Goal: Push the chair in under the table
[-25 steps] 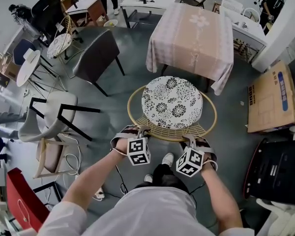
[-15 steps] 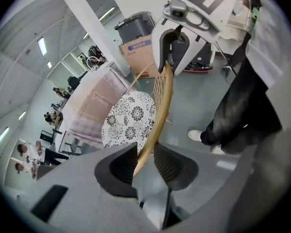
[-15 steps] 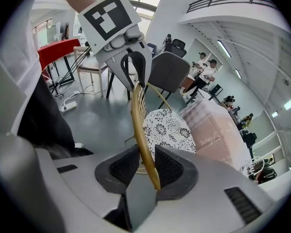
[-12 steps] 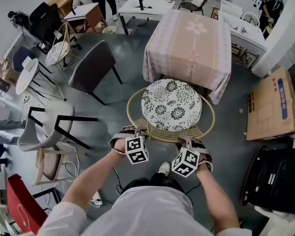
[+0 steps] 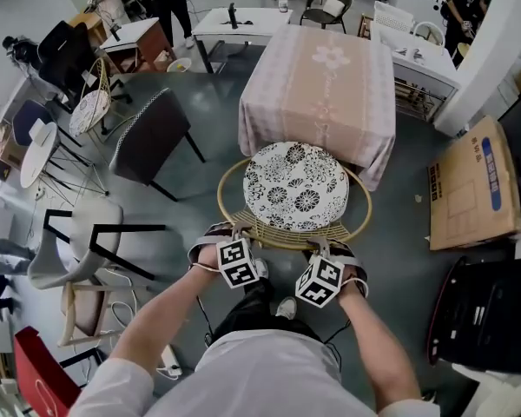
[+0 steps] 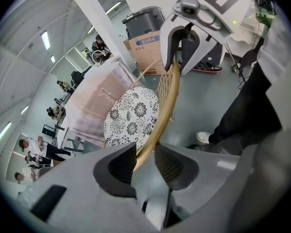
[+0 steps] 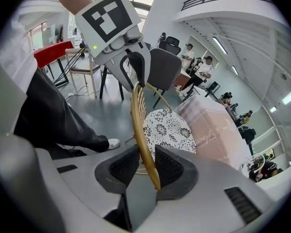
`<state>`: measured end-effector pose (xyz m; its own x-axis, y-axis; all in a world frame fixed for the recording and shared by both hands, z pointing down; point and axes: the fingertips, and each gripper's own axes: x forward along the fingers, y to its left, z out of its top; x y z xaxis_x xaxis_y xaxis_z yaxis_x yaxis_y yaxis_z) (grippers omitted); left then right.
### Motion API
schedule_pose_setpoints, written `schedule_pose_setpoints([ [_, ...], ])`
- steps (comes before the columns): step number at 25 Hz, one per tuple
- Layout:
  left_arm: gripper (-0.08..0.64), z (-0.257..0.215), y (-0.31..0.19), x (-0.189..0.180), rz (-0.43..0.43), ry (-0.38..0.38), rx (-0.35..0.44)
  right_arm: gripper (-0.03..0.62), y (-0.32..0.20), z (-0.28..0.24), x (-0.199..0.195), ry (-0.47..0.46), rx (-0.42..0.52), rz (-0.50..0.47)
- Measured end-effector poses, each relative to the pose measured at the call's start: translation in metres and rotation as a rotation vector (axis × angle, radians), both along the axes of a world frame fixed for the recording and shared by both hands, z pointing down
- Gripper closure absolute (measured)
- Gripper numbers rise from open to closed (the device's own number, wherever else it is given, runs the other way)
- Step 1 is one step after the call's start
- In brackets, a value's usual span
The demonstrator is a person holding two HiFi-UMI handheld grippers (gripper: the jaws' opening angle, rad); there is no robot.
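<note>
Both grippers are on the chair's [image 5: 288,229] back, at its gold rim [image 6: 167,96], which is the edge nearest the person. The left gripper [image 5: 246,231] has the rim running between its pads. Its jaws are opening, and in its own view there is a gap between the rim and one pad [image 6: 170,165]. The right gripper [image 5: 317,248] sits further along the same curve with the rim clamped between its pads, as its own view [image 7: 146,166] shows. Each gripper shows up in the other's view, perched on the top of the hoop.

The chair faces away from the person, its round floral cushion [image 5: 295,187] lying beyond the two grippers. Straight ahead stands the table [image 5: 317,85], draped in a pink cloth. The far edge of the seat is right at the cloth's near hem, while most of the cushion is out in the open on the grey floor.

Off to the left a dark chair [image 5: 152,137] stands angled, clear of the gold rim. Nearer the person on that side is a white chair with black legs [image 5: 78,241]. To the right a cardboard box [image 5: 469,185] lies flat on the floor, well apart from the chair. Behind the table there are a white desk [image 5: 234,20] and more seats, with people standing at the far left.
</note>
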<state>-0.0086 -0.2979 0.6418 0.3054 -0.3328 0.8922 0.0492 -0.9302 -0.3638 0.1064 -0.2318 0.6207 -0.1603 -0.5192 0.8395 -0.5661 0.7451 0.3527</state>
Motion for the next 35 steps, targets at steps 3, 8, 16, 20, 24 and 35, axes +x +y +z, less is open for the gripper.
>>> schedule_pose_setpoints([
  [3, 0.442, -0.002, -0.014, 0.007, 0.013, 0.001, 0.004, 0.505, -0.013, -0.001, 0.006, 0.003, 0.001, 0.015],
  [8, 0.442, 0.000, -0.041, 0.017, 0.031, 0.003, -0.003, 0.505, -0.037, -0.001, 0.016, -0.002, 0.000, 0.038],
  [16, 0.442, 0.000, -0.091, 0.035, 0.067, 0.004, -0.004, 0.505, -0.082, 0.000, 0.032, 0.007, -0.001, 0.074],
  [20, 0.442, -0.001, -0.114, 0.045, 0.089, 0.010, -0.001, 0.505, -0.103, -0.001, 0.040, 0.009, 0.002, 0.098],
  [24, 0.442, -0.001, -0.138, 0.056, 0.104, 0.012, 0.007, 0.505, -0.124, -0.001, 0.049, 0.013, 0.003, 0.121],
  [35, 0.440, 0.000, -0.188, 0.079, 0.137, 0.014, 0.005, 0.503, -0.169, 0.001, 0.067, 0.009, -0.013, 0.163],
])
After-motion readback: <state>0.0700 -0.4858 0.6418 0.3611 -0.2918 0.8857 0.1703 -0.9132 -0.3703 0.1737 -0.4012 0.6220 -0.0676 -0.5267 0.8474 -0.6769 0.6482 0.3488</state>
